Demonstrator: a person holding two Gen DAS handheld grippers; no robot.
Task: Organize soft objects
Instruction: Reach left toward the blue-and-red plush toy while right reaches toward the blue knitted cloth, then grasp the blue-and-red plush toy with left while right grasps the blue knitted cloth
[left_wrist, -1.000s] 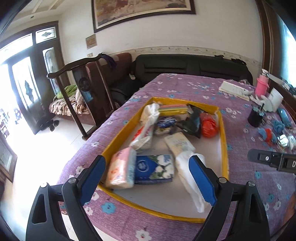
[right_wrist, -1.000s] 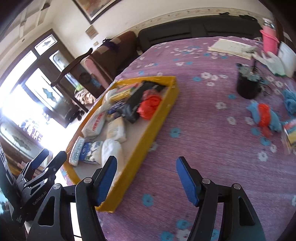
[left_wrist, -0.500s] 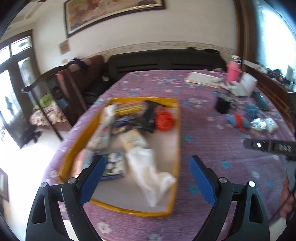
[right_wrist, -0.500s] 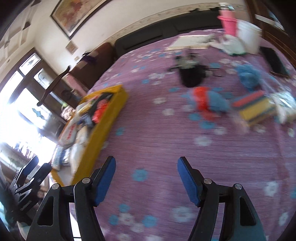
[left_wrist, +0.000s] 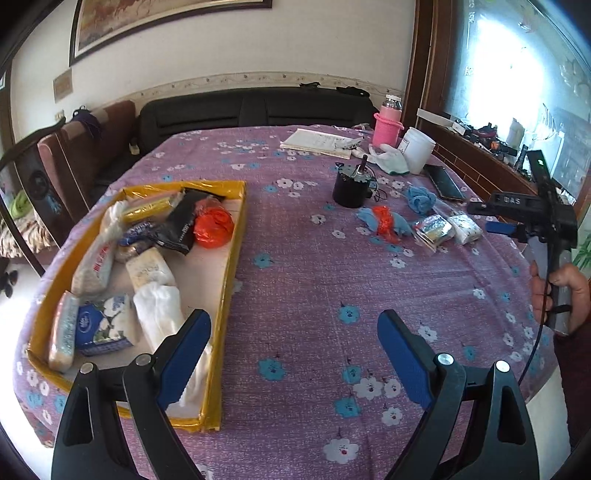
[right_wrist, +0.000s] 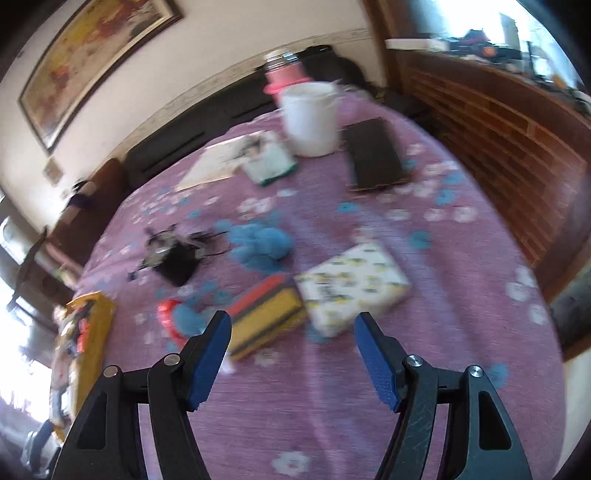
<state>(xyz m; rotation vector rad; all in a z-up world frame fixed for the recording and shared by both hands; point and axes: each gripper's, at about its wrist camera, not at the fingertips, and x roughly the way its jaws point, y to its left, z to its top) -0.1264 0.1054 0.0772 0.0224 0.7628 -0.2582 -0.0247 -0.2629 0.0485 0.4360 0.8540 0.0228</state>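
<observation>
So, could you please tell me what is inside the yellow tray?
The yellow tray holds soft packets, including a blue tissue pack, an orange bag and white cloth. Anything underneath is hidden.

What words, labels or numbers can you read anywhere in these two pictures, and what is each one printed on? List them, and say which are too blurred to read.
"DAS": white letters on the black right gripper as seen from the left camera.
Black packet in the yellow tray: white print, too small to read.
Long white packet: red characters, not legible.
Blue tissue pack: logo too small to read.
Notebook: writing too small.
Patterned pack: blurred, unreadable.
</observation>
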